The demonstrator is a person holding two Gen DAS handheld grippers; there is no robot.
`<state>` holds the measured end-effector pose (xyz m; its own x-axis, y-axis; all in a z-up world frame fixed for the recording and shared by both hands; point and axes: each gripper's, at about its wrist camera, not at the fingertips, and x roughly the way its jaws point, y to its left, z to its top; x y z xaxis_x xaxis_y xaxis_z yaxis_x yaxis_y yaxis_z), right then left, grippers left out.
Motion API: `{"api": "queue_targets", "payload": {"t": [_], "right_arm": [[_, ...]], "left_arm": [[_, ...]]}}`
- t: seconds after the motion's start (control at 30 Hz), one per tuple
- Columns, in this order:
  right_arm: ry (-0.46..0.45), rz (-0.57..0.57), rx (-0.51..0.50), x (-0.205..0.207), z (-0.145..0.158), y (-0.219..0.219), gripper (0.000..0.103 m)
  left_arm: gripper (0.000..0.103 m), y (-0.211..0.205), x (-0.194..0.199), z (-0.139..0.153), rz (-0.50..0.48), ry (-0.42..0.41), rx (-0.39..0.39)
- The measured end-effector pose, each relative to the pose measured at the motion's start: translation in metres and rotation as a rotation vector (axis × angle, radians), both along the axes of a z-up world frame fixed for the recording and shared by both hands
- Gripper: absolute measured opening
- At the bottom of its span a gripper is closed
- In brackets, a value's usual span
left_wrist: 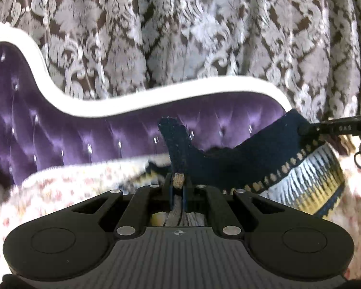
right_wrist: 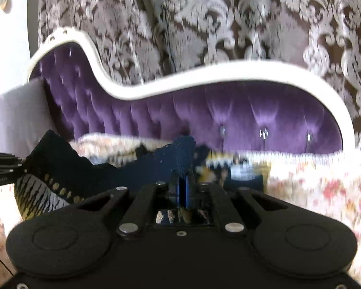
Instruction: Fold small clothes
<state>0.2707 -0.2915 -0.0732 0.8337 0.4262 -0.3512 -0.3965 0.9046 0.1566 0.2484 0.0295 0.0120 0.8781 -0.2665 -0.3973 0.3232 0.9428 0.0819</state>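
A small dark navy knit garment [left_wrist: 228,161] with a yellow, white and navy patterned band [left_wrist: 308,180] hangs stretched between my two grippers above the bed. My left gripper [left_wrist: 178,180] is shut on one corner of it, and a navy flap sticks up above the fingers. My right gripper [right_wrist: 183,180] is shut on the other corner of the garment [right_wrist: 137,168]. Each gripper shows at the edge of the other's view: the right one [left_wrist: 337,128], the left one [right_wrist: 4,166].
A floral bedspread [right_wrist: 325,187] lies below the garment. Behind it stands a purple tufted headboard [left_wrist: 108,130] with a white curved frame [right_wrist: 204,77]. A brown and silver damask curtain [left_wrist: 204,36] hangs at the back.
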Motion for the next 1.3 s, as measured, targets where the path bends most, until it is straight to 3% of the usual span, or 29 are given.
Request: {"api": "queue_targets", "payload": {"t": [0.13,0.27,0.5,0.67,0.83,0.9,0.97,1.0,1.1,1.2,1.3], "right_arm": [[-0.034,-0.010,-0.028,0.040,0.016,0.007,0.010],[-0.017,-0.042,-0.052,0.082,0.014,0.019,0.010],[0.083,-0.081,-0.147,0.147,-0.034,0.038,0.010],[0.155,-0.105,-0.202,0.171,-0.073,0.043,0.010],[0.192,-0.135,-0.215,0.175,-0.101,0.039,0.011],[0.202,-0.151,-0.203,0.175,-0.099,0.037,0.012],[0.211,-0.167,-0.198,0.176,-0.098,0.034,0.025],[0.212,-0.179,-0.193,0.176,-0.096,0.032,0.042],[0.194,-0.199,-0.140,0.168,-0.084,0.022,0.054],[0.152,-0.207,-0.060,0.143,-0.063,0.009,0.080],[0.151,-0.204,0.021,0.112,-0.044,0.001,0.086]], "left_arm": [[0.007,0.001,0.040,0.012,0.020,-0.025,0.018],[0.007,0.005,0.092,0.002,0.046,0.022,0.007],[0.007,0.005,0.158,-0.061,0.101,0.175,0.045],[0.010,0.008,0.181,-0.103,0.143,0.267,0.098],[0.016,0.015,0.180,-0.116,0.150,0.267,0.112],[0.028,0.017,0.187,-0.113,0.166,0.278,0.106],[0.032,0.024,0.192,-0.105,0.180,0.303,0.058],[0.035,0.027,0.193,-0.101,0.180,0.318,0.025],[0.050,0.043,0.181,-0.082,0.223,0.331,-0.066],[0.057,0.052,0.153,-0.064,0.224,0.312,-0.129],[0.060,0.056,0.114,-0.050,0.223,0.288,-0.159]]}}
